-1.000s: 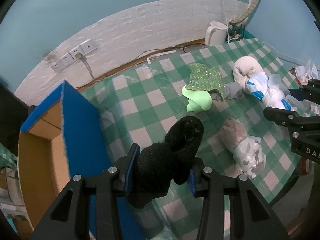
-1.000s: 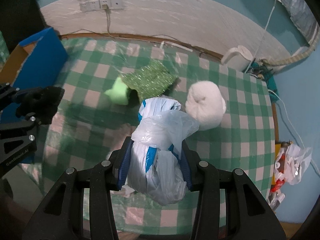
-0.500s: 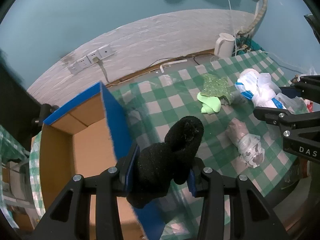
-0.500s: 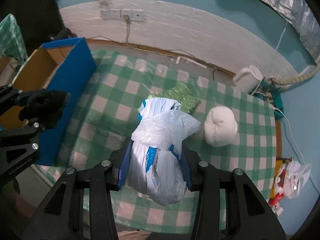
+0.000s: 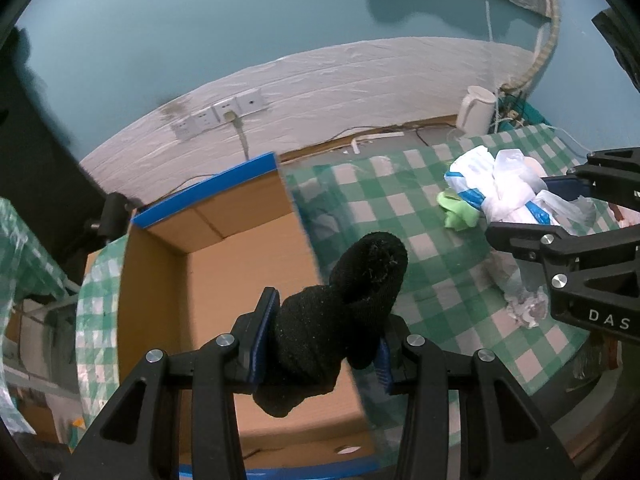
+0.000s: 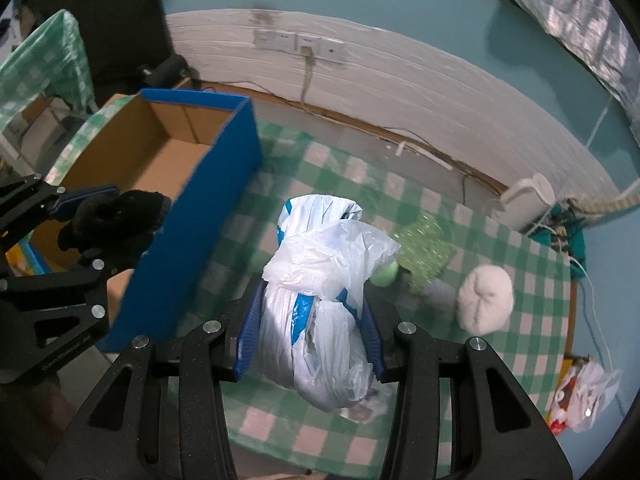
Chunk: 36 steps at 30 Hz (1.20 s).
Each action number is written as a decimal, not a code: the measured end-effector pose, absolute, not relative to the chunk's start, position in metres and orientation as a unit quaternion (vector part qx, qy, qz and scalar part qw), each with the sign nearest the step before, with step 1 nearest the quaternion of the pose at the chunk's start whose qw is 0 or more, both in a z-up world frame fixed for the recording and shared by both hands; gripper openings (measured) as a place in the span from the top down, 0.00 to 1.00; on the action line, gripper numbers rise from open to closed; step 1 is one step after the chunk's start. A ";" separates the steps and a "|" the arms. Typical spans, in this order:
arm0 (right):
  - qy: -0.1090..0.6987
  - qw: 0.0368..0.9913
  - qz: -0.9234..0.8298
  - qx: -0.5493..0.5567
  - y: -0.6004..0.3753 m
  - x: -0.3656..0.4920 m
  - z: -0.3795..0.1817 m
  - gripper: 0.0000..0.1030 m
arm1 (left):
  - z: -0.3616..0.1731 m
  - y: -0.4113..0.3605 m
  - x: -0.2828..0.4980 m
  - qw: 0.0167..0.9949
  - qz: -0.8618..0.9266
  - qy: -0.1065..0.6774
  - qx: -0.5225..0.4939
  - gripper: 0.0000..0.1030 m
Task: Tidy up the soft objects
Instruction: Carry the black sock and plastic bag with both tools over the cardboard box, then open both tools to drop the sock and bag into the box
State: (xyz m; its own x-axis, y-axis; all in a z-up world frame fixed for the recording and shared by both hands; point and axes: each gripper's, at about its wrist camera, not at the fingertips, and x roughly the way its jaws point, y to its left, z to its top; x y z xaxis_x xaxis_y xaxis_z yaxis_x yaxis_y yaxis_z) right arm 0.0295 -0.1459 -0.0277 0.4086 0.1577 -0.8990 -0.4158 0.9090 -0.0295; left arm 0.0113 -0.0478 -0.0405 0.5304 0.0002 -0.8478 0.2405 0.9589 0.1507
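My left gripper (image 5: 320,344) is shut on a black sock (image 5: 344,304) and holds it in the air over the right wall of an open cardboard box with blue outer sides (image 5: 224,264). It also shows in the right wrist view (image 6: 100,232), with the sock (image 6: 116,220) above the box (image 6: 224,184). My right gripper (image 6: 312,332) is shut on a white and blue plastic bag (image 6: 320,280), held above the green checked table (image 6: 400,440). The bag also shows in the left wrist view (image 5: 504,188).
On the table lie a white sock ball (image 6: 486,296), a green glittery cloth (image 6: 424,252), a light green soft piece (image 6: 384,274) and a crumpled grey-white bundle (image 5: 520,296). A white kettle (image 5: 478,110) stands at the back by the wall.
Both grippers have moved left toward the box with their loads. The black sock now hangs over the box's right wall and the box interior has come into view.
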 end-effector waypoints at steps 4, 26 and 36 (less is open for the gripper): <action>0.513 0.828 0.185 -0.131 -0.126 0.032 -0.025 0.58 | -0.038 -0.026 0.010 0.868 -0.052 0.480 0.113 0.58; 0.506 0.810 0.251 -0.160 -0.024 0.035 -0.023 0.58 | -0.041 0.064 0.002 0.871 0.015 0.487 0.064 0.58; 0.516 0.799 0.265 -0.159 0.000 0.039 -0.034 0.58 | -0.047 0.086 0.002 0.867 0.034 0.495 0.052 0.58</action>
